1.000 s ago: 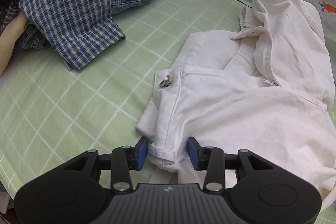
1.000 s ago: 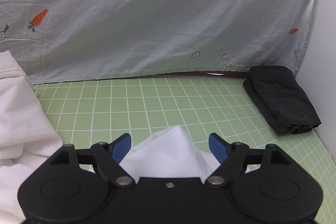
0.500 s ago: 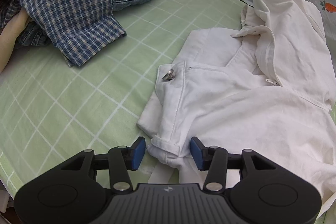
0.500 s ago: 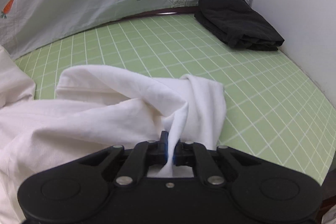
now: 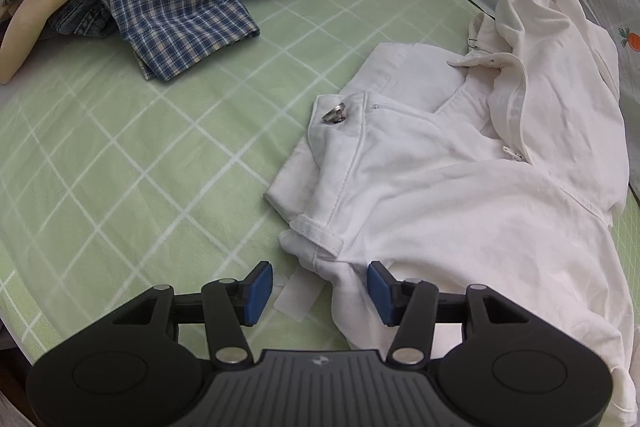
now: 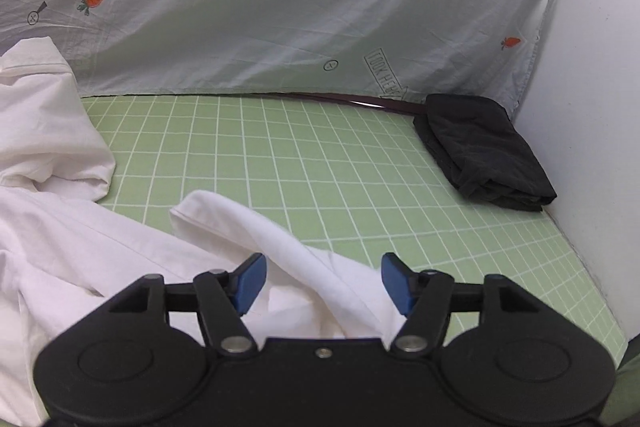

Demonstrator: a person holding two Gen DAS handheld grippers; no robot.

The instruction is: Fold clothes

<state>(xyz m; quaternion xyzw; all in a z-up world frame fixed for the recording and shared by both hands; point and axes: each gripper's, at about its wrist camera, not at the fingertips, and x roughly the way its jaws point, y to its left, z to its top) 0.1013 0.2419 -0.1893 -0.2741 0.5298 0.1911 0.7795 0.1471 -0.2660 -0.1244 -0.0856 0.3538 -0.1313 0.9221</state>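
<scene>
1. The white cotton zip-up garment [image 5: 460, 187] is lying crumpled on the green checked sheet [image 5: 120, 167], filling the right half of the left wrist frame.
2. The left gripper [image 5: 320, 291] is opening; its blue pads are standing on both sides of a hem corner without pressing it.
3. The right gripper [image 6: 320, 281] is also opening, with a white fold between the jaws, not pinched.
4. I judge the step is spreading the garment flat; next, both grippers need a new hold on the edges.

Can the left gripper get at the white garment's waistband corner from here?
Probably yes: the left gripper is opening, the white garment has its corner between the pads, and nothing is in the way.
</scene>
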